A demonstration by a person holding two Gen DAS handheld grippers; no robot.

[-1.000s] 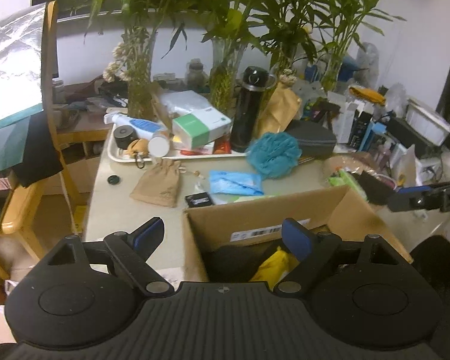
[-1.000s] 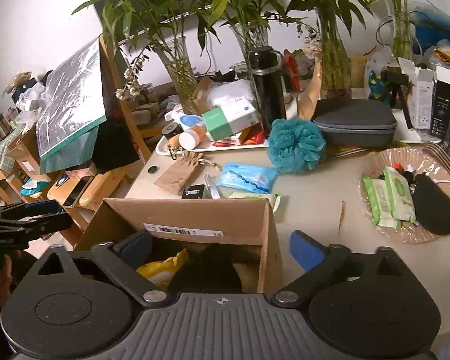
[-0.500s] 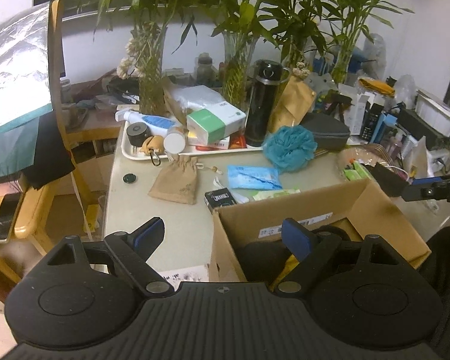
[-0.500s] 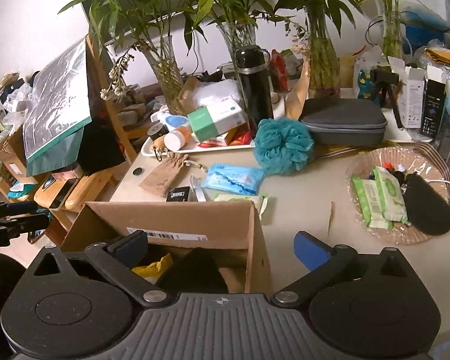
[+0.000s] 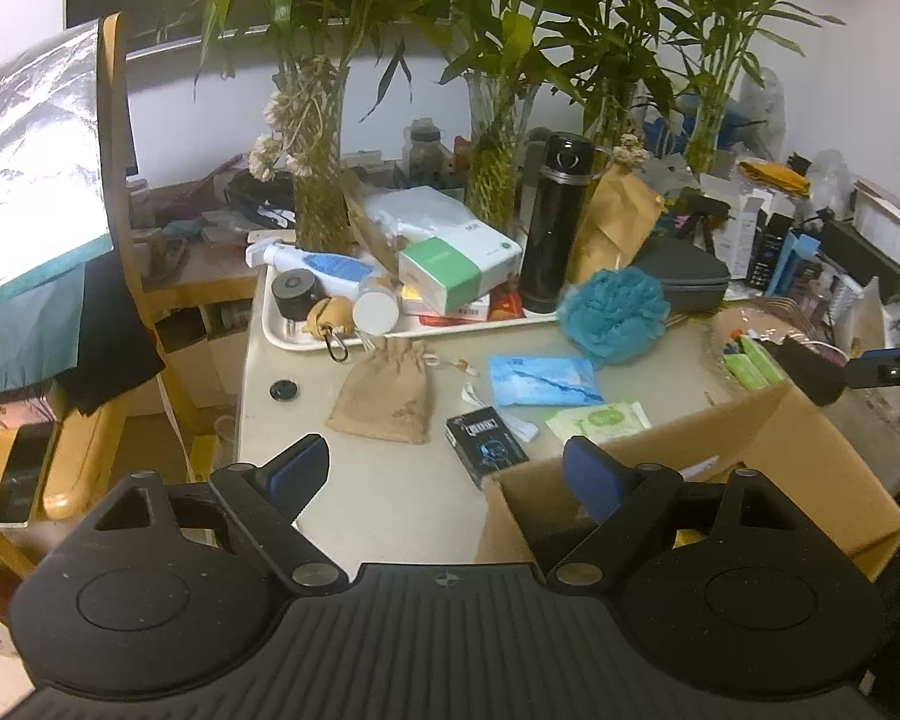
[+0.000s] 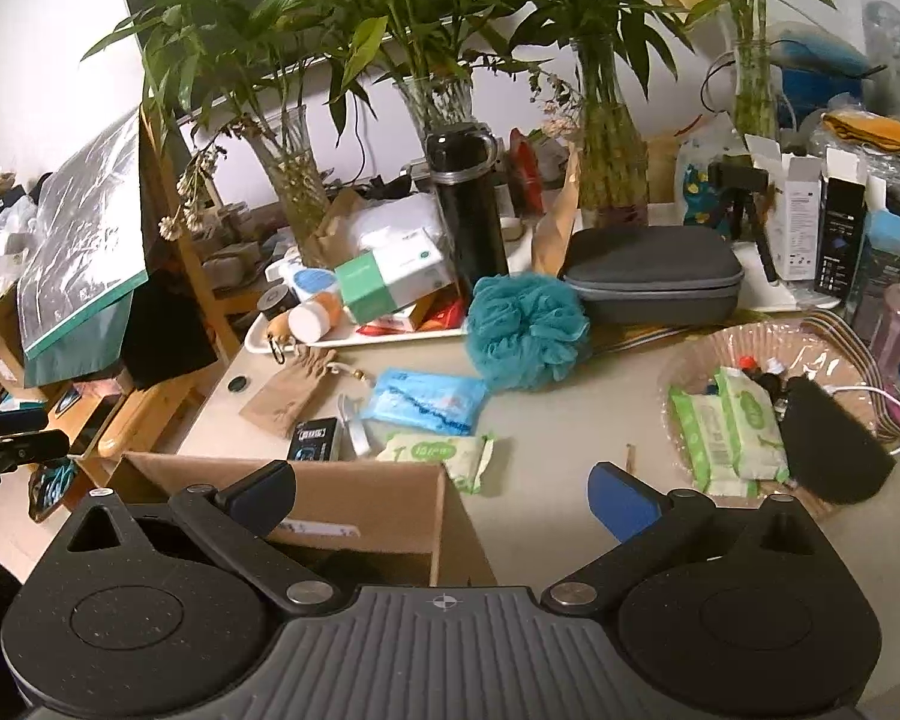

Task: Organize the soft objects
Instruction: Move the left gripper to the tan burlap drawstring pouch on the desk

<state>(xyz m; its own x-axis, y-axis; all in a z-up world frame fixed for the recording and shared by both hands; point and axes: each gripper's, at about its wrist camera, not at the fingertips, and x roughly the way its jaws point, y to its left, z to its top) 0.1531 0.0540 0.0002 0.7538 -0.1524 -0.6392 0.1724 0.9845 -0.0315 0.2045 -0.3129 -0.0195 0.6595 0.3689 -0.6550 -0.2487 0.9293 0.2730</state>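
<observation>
Both grippers, left gripper [image 5: 444, 471] and right gripper [image 6: 441, 489], hover spread and empty over the cardboard box [image 6: 366, 495]. Between picks, the next move likely calls for reaching toward the teal bath pouf [image 6: 528, 333] at 12 o'clock on the table [image 6: 570, 420].

A bare strip of the surface [image 6: 558, 420] runs between the cardboard box [image 6: 390, 498] at the near edge and a plastic dish [image 6: 684, 372] of wipes. Beyond, a teal bath pouf [image 6: 528, 339], a crowded tray [image 5: 306, 339] and tall vases [image 5: 321, 204] block the back.
</observation>
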